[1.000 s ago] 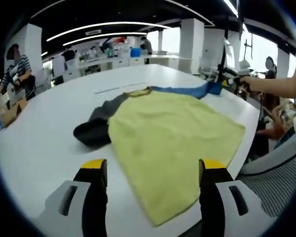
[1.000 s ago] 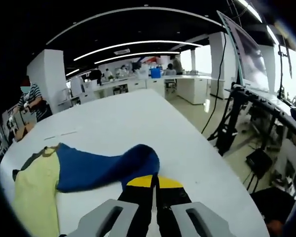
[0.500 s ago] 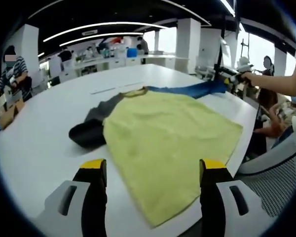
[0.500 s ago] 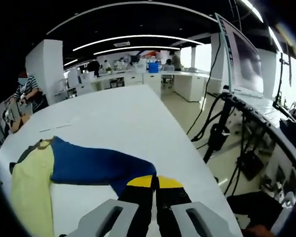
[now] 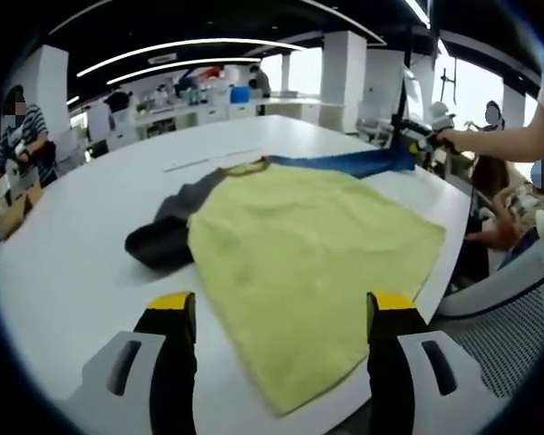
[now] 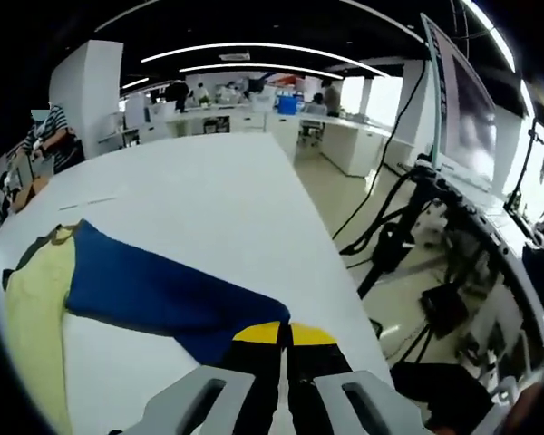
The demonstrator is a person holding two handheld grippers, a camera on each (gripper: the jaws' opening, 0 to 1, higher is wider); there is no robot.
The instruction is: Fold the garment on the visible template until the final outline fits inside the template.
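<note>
**Blue sleeve drawn out flat, ready for the first fold**

We have the garment (image 5: 299, 263) spread on the white table (image 5: 63, 272): a yellow-bodied shirt with one blue sleeve (image 6: 150, 294) and one dark grey sleeve (image 5: 168, 236). Our right gripper (image 6: 284, 333) has its jaws pressed together on the cuff end of the blue sleeve, holding it stretched away from the body toward the table's right edge. We judge that this hold is meant to pull the sleeve straight so it lies without bunching before it gets folded inward.

Our left gripper (image 5: 281, 313) hangs over the near hem with its jaws wide apart and nothing between them, placed, we think, to watch the body or to take the hem next. The grey sleeve lies crumpled at the far-left side of the body and likely needs the same straightening.

Two thin marks (image 5: 208, 161) lie on the table beyond the collar; we cannot tell whether they belong to the template.
</note>
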